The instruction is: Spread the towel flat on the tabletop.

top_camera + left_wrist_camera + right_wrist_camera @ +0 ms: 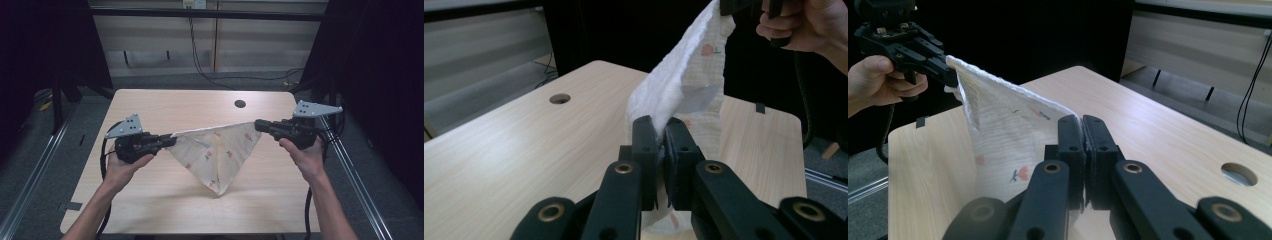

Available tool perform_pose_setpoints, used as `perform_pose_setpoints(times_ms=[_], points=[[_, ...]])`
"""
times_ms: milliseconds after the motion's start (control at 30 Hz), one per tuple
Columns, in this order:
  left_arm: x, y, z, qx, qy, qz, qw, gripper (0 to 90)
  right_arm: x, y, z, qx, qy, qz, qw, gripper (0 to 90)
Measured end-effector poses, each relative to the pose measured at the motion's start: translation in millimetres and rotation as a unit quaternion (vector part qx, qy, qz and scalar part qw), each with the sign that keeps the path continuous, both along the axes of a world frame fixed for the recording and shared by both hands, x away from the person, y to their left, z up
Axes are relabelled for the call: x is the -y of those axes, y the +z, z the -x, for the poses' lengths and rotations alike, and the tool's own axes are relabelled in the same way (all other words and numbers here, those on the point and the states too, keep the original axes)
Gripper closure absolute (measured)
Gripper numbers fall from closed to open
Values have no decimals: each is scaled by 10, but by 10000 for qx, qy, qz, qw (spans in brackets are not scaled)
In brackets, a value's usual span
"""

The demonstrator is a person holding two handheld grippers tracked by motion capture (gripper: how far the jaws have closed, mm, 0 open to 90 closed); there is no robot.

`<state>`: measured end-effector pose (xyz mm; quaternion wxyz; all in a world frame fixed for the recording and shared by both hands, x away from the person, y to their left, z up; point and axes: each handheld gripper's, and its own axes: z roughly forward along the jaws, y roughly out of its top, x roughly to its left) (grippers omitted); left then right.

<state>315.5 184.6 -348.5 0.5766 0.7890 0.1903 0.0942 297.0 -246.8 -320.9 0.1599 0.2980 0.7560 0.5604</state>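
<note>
A white cloth (217, 150) with small flower prints hangs as a folded triangle between my two grippers, its lowest tip near the tabletop. My left gripper (172, 140) is shut on the cloth's left corner, and the jaws pinch the white fabric (684, 85) in the left gripper view. My right gripper (257, 124) is shut on the right corner, with the cloth (1008, 130) stretched from its jaws to the other gripper (950, 75) farther off. The top edge runs taut between the two grips.
The light wooden table (165, 107) has a round cable hole (240, 104) at its far side. Metal rails run along both sides of the table. Cables trail on the floor behind it.
</note>
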Motion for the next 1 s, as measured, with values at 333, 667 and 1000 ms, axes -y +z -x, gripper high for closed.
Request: perform_pose_setpoints(times_ms=[333,667,1000], points=[[-85,211,136,277,61,18,9996,856,-51,263,119,322,95,-55,9994,878],[-177,309,395,362,-7,146,9992,857,-79,409,511,655,238,-55,9976,879],[-160,318,390,295,101,-58,9995,857,-91,349,685,699,237,35,9973,880]])
